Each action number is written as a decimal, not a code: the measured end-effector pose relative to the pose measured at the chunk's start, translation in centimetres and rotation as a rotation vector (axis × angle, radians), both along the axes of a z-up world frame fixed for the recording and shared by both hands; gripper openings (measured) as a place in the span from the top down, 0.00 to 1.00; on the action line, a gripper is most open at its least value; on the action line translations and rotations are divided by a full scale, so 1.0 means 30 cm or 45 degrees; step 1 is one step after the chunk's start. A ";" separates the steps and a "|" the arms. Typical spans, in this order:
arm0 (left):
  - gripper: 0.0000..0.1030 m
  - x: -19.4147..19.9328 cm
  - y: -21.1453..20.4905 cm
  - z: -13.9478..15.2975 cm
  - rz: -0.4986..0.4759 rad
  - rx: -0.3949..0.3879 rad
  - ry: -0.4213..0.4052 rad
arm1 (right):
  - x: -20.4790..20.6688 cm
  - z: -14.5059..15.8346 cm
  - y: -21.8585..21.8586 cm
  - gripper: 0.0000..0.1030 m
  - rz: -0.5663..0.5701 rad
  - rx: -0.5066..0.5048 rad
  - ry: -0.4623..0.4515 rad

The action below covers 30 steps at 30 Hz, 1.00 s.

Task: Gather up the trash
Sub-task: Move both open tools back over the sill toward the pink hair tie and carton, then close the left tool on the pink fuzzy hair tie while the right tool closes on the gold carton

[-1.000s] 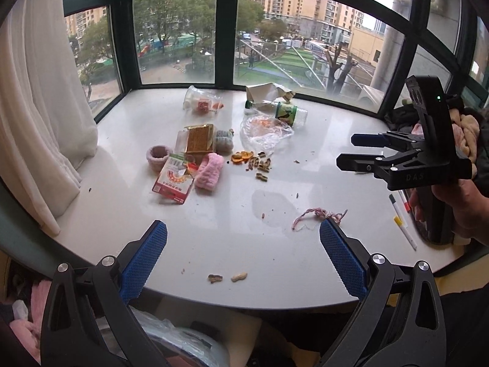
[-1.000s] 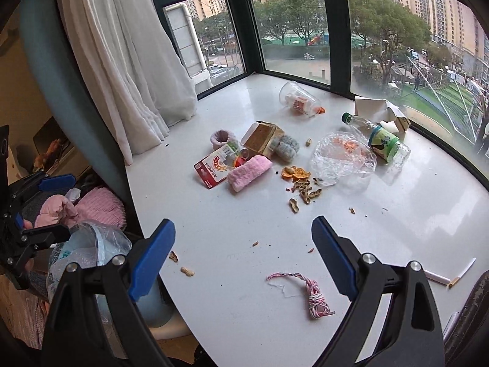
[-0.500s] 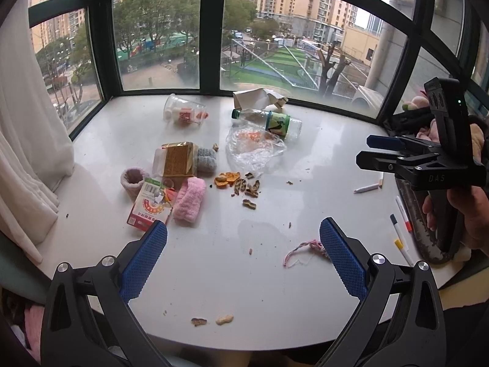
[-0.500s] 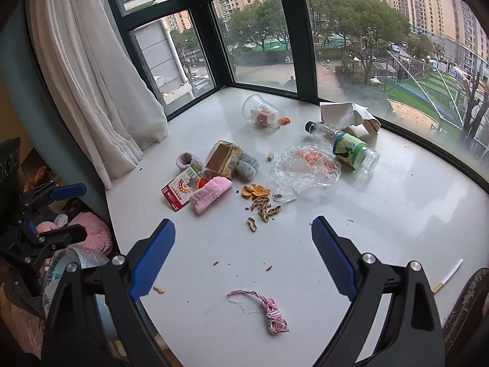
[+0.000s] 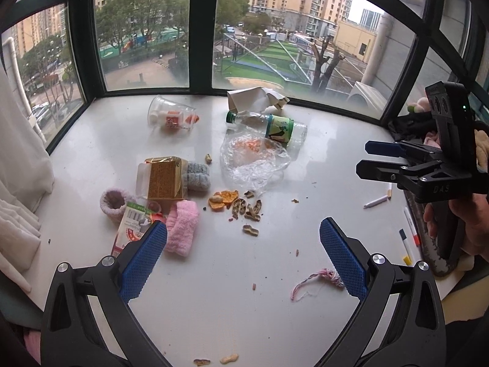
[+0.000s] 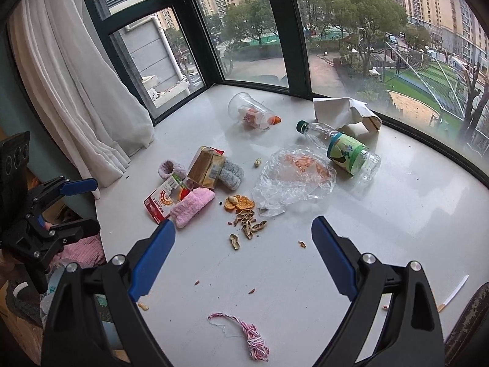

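Surface: a glossy white surface [image 5: 330, 165] curving under dark-framed windows, strewn with litter ahead of both tongs.
Curtain: a white sheer curtain [image 6: 76, 91] hangs far left of the right tongs.
Left tongs: black-armed tongs with blue textured pads [image 5: 243, 258], spread wide apart and holding nothing, above the near part of the surface.
Right tongs: matching black and blue tongs [image 6: 243, 255], likewise wide apart and empty; in the left view they show at the right edge, gripped by a hand [image 5: 470, 220].
Plastic bag: a crumpled clear plastic bag [image 5: 253, 160] with orange scraps inside, ahead of the left tongs, touching the bottle.
Bottle: a clear plastic bottle with a green label and green cap [image 5: 269, 125], on its side beyond the bag.
Cup: a clear plastic cup [image 5: 169, 115] on its side, far ahead and left.
Paper: crumpled white paper [image 5: 255, 99] by the window, behind the bottle.
Carton: a brown carton [image 5: 165, 180] ahead-left, a grey fuzzy sock [image 5: 197, 176] against its right side.
Packet: a red and white packet [image 5: 131, 226] just beside the left pad of the left tongs.
Pink sock: a pink fuzzy sock [image 5: 181, 229] touching the packet.
String: pink and white twisted string [image 6: 249, 335], between the right tongs' arms, close in.
Peel and shells: orange peel [image 5: 224, 198] and peanut shells [image 5: 249, 209], ahead between the left tongs' pads.
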<state>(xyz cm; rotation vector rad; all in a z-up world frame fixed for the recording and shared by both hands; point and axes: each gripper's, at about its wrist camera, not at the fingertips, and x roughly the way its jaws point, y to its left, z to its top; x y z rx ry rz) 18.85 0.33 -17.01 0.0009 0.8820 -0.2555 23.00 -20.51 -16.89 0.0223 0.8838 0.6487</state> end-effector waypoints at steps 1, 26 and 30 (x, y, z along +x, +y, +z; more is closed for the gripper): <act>0.06 0.019 -0.005 -0.006 -0.009 0.003 0.004 | 0.016 -0.006 0.000 0.15 -0.003 0.001 0.004; 0.06 0.369 0.120 -0.342 0.010 0.000 0.191 | 0.324 -0.274 0.115 0.15 0.107 -0.012 0.164; 0.06 0.376 0.136 -0.392 0.004 -0.012 0.223 | 0.331 -0.308 0.163 0.15 0.173 -0.011 0.159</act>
